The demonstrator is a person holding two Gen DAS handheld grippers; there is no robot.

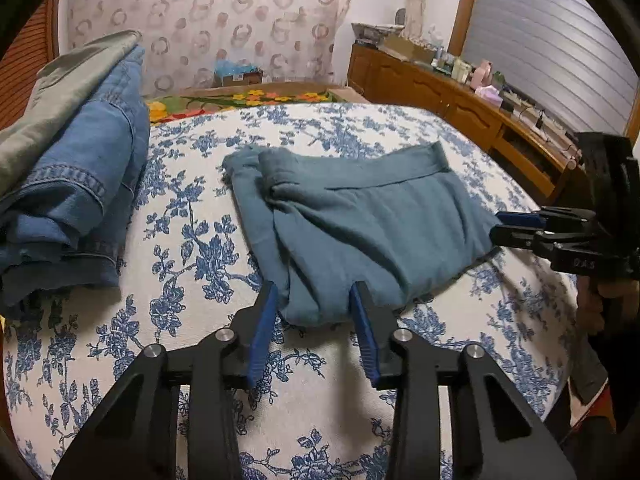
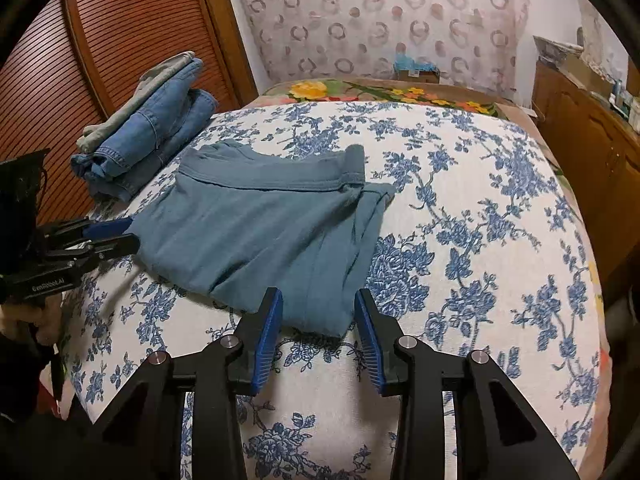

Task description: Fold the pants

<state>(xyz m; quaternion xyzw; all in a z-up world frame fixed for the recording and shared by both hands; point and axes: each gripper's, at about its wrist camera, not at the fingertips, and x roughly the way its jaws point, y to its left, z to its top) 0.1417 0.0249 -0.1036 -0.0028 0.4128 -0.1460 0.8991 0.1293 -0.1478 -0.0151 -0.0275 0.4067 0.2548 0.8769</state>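
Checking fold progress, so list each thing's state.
Teal pants: folded, flat on the bed.
Jeans: folded, stacked under a grey-green garment.
Left gripper: open, straddling the pants' near edge.
Right gripper: open, straddling the other near corner.

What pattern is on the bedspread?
White bedspread with blue flower sprays, clearest in the right wrist view.

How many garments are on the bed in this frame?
3. Teal pants lie folded mid-bed by both grippers. Blue jeans sit stacked at the bed's left edge, a grey-green garment on top. More may hide in that stack.
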